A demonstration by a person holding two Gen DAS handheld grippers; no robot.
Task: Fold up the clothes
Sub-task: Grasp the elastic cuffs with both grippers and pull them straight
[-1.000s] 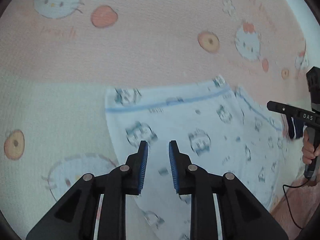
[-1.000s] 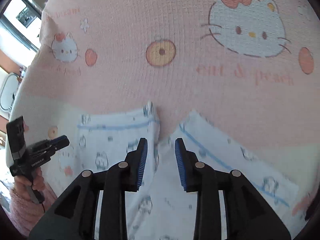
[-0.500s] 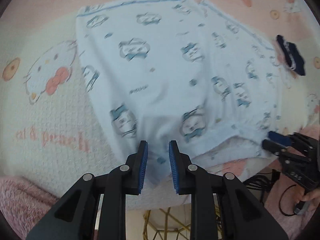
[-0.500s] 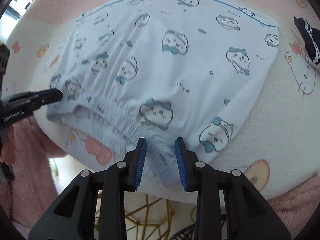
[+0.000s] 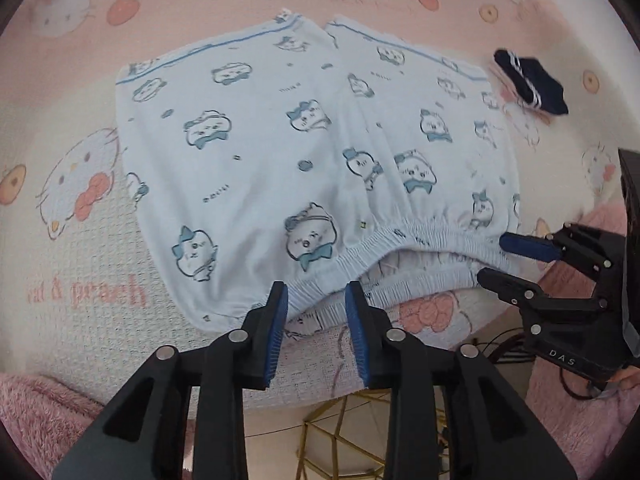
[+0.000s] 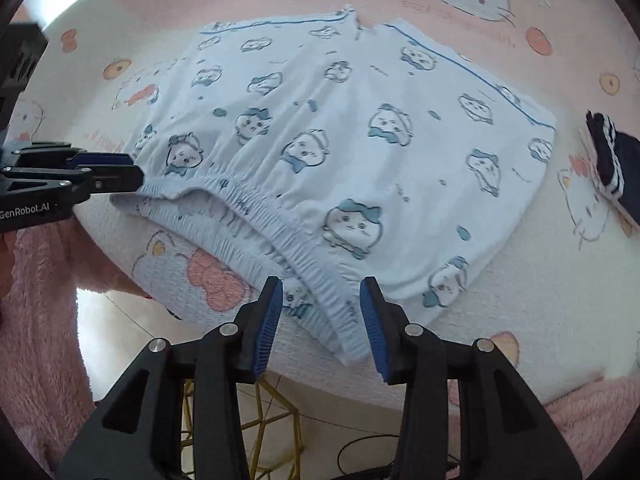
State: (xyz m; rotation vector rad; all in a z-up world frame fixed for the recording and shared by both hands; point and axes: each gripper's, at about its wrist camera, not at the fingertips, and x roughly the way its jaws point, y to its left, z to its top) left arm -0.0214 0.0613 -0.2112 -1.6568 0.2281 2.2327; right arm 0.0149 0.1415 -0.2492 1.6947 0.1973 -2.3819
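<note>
The pale blue cartoon-print shorts (image 5: 320,168) lay flat on the pink cat-print cloth-covered surface (image 5: 80,288), waistband at its near edge. My left claw (image 5: 316,304) and right claw (image 6: 322,300) had just been opening; each stood spread astride the elastic waistband, pads not pressing it. A second earlier both hovered over the hems.

I see pale blue shorts (image 5: 280,152) with a cartoon print, spread flat on the cloth, gathered waistband nearest me.
</note>
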